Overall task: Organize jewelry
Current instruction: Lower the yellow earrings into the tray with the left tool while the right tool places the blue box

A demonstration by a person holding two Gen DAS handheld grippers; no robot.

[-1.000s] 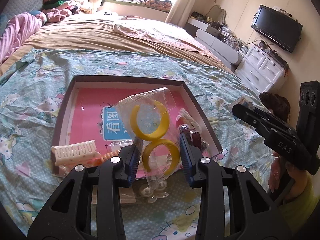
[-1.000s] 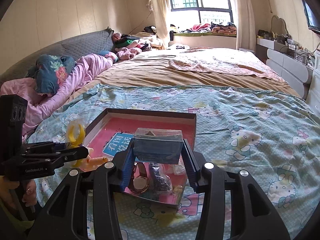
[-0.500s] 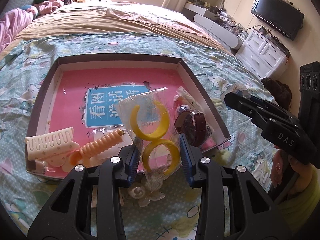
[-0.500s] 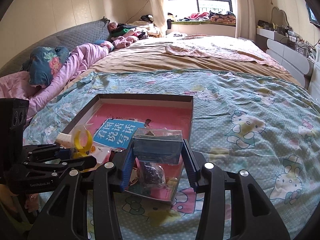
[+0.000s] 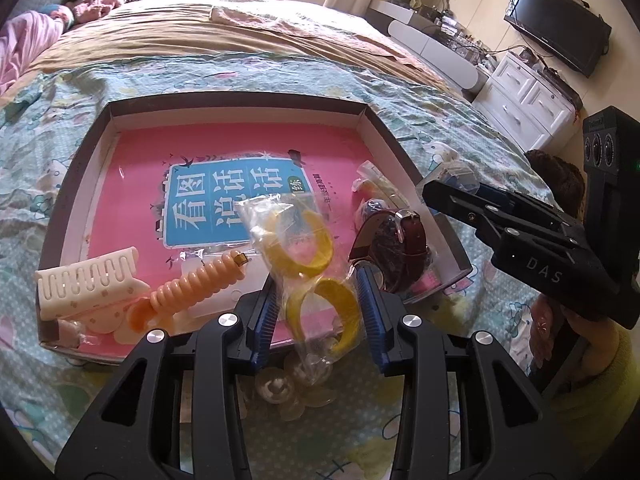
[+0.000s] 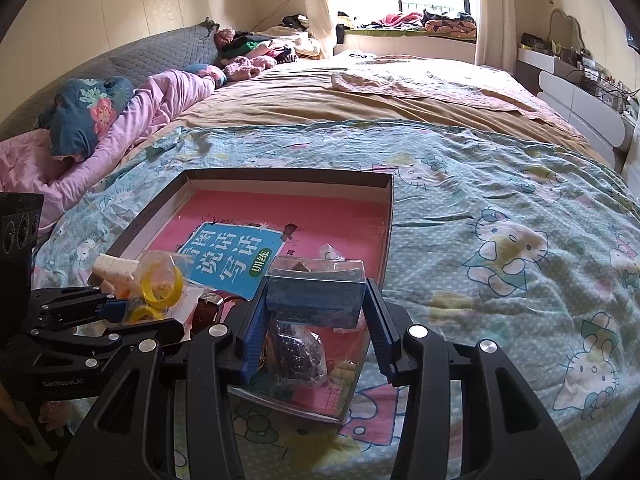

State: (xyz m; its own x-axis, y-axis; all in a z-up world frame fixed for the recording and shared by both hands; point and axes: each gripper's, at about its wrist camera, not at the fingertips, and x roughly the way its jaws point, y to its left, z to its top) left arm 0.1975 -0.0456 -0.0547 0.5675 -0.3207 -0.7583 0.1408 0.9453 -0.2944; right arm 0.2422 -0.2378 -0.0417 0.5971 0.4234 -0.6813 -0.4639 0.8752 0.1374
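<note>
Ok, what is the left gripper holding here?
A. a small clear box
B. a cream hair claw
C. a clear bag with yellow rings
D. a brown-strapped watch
C: the left gripper is closed on the clear bag with yellow rings, which sticks up between its jaws.

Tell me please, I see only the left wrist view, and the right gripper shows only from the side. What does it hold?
Observer: The right gripper is shut on a clear box with a blue insert.
Operator: Where is the box, relative to the tray?
Observer: It hangs over the near right corner of the tray, just above a bag of dark beads that lies inside.
Operator: How does my left gripper look from there?
Observer: The left gripper holds the bag of yellow rings at the tray's near left side, beside a brown watch strap.
</note>
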